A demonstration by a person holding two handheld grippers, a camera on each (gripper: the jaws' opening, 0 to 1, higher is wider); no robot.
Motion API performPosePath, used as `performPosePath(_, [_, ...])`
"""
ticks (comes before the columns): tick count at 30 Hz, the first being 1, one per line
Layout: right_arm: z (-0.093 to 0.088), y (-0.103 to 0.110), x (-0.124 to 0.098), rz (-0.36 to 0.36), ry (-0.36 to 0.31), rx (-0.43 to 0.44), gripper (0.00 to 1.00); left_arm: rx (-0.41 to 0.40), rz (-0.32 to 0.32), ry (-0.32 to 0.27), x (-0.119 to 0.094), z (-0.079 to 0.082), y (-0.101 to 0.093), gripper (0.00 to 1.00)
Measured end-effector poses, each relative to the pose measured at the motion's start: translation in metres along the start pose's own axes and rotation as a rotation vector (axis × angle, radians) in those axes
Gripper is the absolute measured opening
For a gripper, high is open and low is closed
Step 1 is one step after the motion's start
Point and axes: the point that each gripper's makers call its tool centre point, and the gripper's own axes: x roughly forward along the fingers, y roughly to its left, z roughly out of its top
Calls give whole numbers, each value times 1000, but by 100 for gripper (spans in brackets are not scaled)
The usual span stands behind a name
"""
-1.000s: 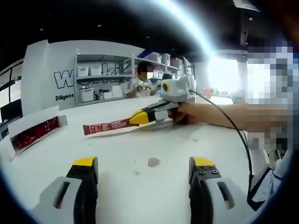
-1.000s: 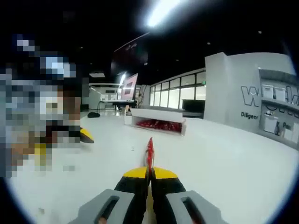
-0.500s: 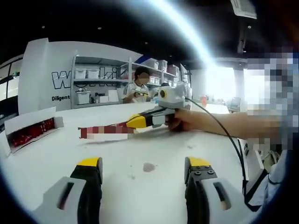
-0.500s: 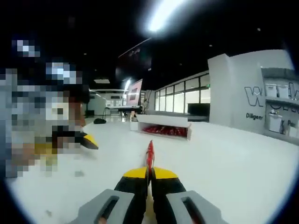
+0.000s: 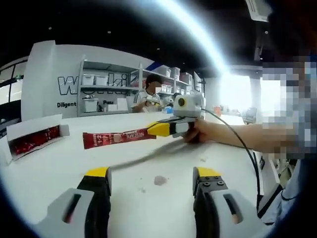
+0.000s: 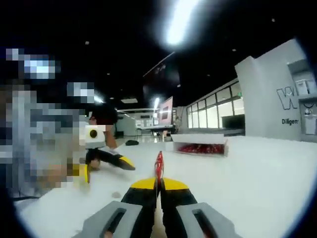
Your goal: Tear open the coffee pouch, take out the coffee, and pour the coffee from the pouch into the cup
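**Coffee stick clamped in my right gripper, held above the table**

I can't read the small print on the coffee pouch beyond a pale brand line. In the right gripper view the pouch is edge-on, a thin red sliver. No cup is visible to me.

The pouch is a long, narrow red stick, flat and glossy. My right gripper has its yellow-tipped jaws pressed together on one end, and the stick juts out level above the white table, casting a soft shadow there.

My left gripper has its jaws spread wide with nothing between them, low over the table near a small grey smudge.

An open white carton of more red sticks sits far off on the matte tabletop.
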Motion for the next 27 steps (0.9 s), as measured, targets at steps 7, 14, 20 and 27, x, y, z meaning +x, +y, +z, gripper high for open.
performPosePath(7, [0,23,-6,93,-9,4,4,-20,23,-8,-1,2,6,69])
performPosePath(14, [0,48,-11,220,-11,11,4,-66,30,-43,-5,7,10,64])
performPosePath(20, [14,46,-26,240,-90,45,4,-90,30,-66,-6,10,10,62])
performPosePath(27, [16,62,-30,308,-98,44,4,-102,24,-79,-6,13,10,49])
